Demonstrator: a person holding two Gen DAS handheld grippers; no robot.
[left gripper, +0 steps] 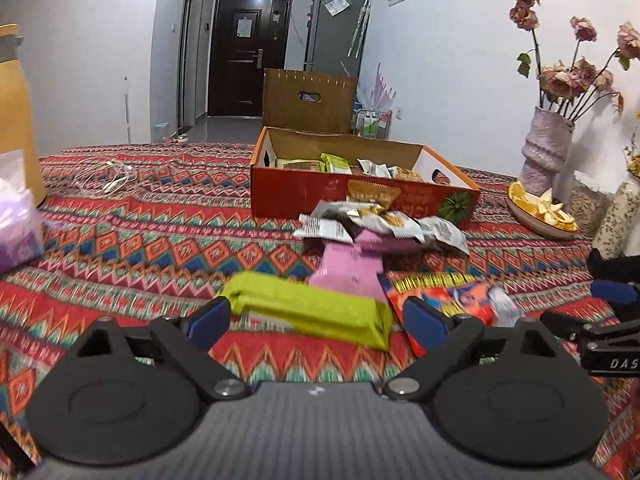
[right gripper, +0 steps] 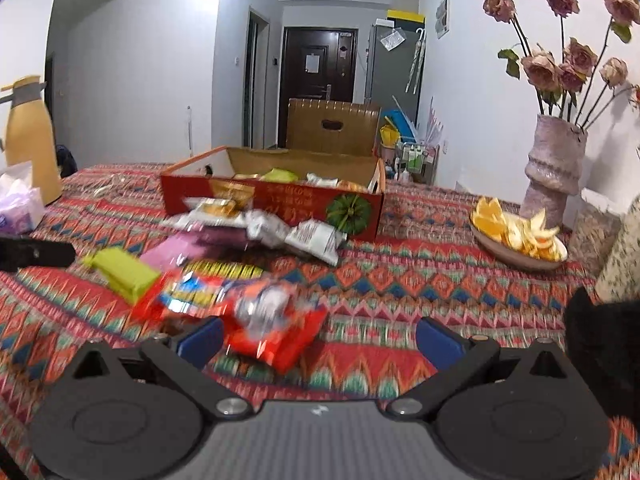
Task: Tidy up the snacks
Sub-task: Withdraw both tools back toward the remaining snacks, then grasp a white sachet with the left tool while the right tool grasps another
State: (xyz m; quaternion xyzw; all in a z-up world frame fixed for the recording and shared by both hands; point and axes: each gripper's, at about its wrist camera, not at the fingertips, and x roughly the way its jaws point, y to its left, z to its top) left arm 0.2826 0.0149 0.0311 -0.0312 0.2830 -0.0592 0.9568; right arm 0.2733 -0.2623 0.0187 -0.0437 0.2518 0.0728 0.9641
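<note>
A green snack pack (left gripper: pixel 308 309) lies on the patterned cloth between the fingers of my open left gripper (left gripper: pixel 316 322), not clamped. A pink pack (left gripper: pixel 352 264) and silver packs (left gripper: pixel 384 224) lie behind it, before the red cardboard box (left gripper: pixel 360 196) that holds several snacks. A red snack bag (right gripper: pixel 256 308) lies by the left finger of my open right gripper (right gripper: pixel 320 338). The green pack (right gripper: pixel 120 272), pink pack (right gripper: pixel 172 250), silver packs (right gripper: pixel 280 232) and box (right gripper: pixel 280 200) also show in the right wrist view.
A plate of orange peel (right gripper: pixel 520 236), a vase of dried roses (right gripper: pixel 556 168) and a speckled vase (left gripper: pixel 618 220) stand at the right. A yellow jug (right gripper: pixel 30 136) and a tissue pack (left gripper: pixel 16 220) are at the left. A cable (left gripper: pixel 108 178) lies far left.
</note>
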